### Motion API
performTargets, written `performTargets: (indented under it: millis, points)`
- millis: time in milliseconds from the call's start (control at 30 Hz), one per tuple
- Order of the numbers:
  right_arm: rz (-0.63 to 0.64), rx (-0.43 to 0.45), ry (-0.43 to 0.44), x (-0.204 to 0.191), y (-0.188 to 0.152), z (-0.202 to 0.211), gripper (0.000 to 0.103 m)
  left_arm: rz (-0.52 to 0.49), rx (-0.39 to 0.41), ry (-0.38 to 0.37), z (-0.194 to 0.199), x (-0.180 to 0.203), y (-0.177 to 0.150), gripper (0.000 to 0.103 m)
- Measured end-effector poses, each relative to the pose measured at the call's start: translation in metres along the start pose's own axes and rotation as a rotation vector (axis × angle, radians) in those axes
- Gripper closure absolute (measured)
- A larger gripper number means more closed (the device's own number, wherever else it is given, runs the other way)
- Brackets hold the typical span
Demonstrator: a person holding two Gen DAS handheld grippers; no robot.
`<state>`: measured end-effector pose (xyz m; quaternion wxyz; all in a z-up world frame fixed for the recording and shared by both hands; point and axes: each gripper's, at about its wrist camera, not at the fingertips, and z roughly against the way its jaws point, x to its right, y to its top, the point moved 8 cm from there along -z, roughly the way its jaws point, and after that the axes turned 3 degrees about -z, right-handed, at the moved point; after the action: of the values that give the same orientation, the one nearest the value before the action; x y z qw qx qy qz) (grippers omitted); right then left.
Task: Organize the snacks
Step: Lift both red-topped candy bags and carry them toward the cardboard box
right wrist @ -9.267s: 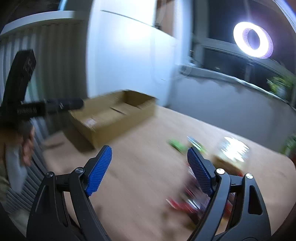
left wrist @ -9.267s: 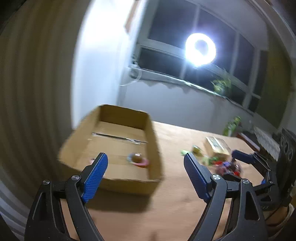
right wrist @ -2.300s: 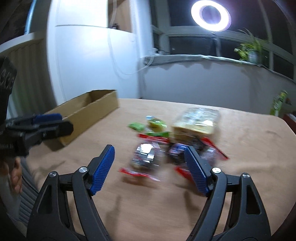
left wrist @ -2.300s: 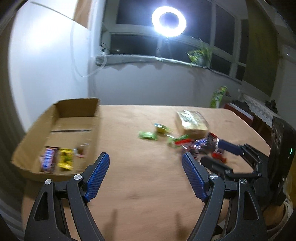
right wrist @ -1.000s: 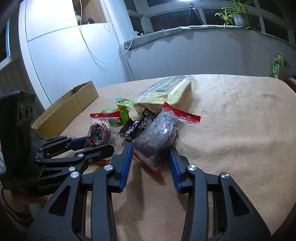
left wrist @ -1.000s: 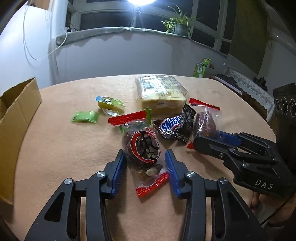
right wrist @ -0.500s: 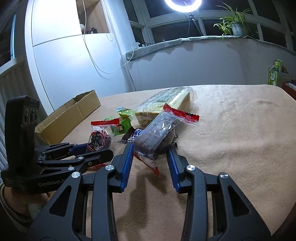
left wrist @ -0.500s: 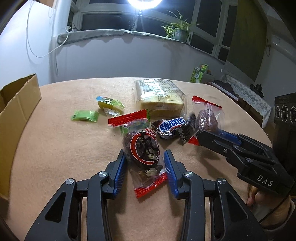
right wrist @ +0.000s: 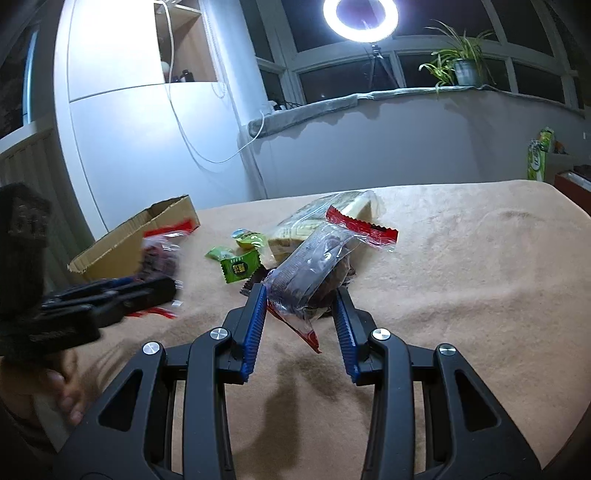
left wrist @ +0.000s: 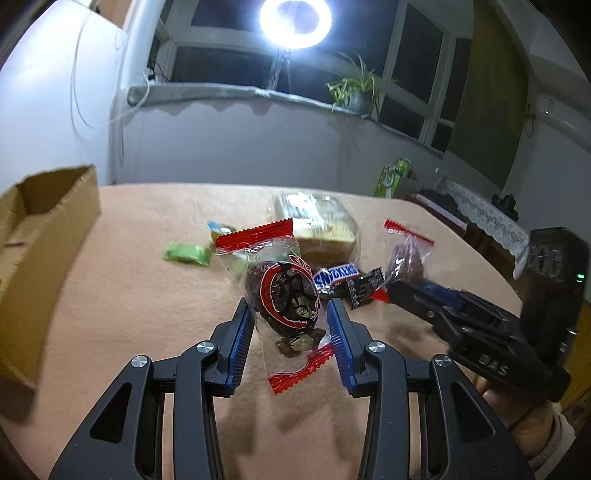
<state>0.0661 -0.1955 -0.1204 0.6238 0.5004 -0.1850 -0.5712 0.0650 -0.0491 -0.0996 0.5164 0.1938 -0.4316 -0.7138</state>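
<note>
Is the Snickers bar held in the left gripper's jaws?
No: the left gripper is closed on a clear red-ended snack packet, while the Snickers bar lies on the table behind it.

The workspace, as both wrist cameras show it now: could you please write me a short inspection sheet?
Surface: table under a tan cloth, rumpled on the right.
Job's things: open cardboard box at the left; clear red-edged snack pack and a second one, the dark-filled pack, each lifted in a gripper.
Clutter: Snickers bar, green candies, large clear bag loose mid-table.
Grippers: left gripper shut on the snack pack; right gripper shut on the dark-filled pack.
Cables: white cable hanging down the wall.
Surroundings: ring light, potted plant on the sill, dark windows.
</note>
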Motion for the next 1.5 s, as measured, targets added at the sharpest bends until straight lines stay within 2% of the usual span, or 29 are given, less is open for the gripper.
performTargets:
  millis: [200,433,800,1067,1267,1500]
  points:
    - [0.042,0.033,0.003,-0.023,0.018,0.013,0.065,-0.001,0.06,0.049,0.034,-0.016,0.014,0.064]
    - [0.12,0.034,0.03,-0.069,0.029,0.015,0.065,0.008,0.123,0.1,0.07,-0.038,0.023,0.064]
    - [0.234,-0.028,0.084,-0.148,0.023,-0.024,0.065,0.063,0.185,0.152,0.101,-0.089,0.018,0.064]
    - [0.311,-0.063,0.168,-0.216,0.023,-0.059,0.065,0.144,0.2,0.205,0.117,-0.143,0.007,0.064]
    - [0.365,-0.058,0.255,-0.268,0.033,-0.079,0.065,0.206,0.209,0.278,0.128,-0.19,0.005,0.064]
    - [0.407,-0.037,0.335,-0.314,0.052,-0.102,0.064,0.224,0.202,0.322,0.127,-0.217,0.011,0.064]
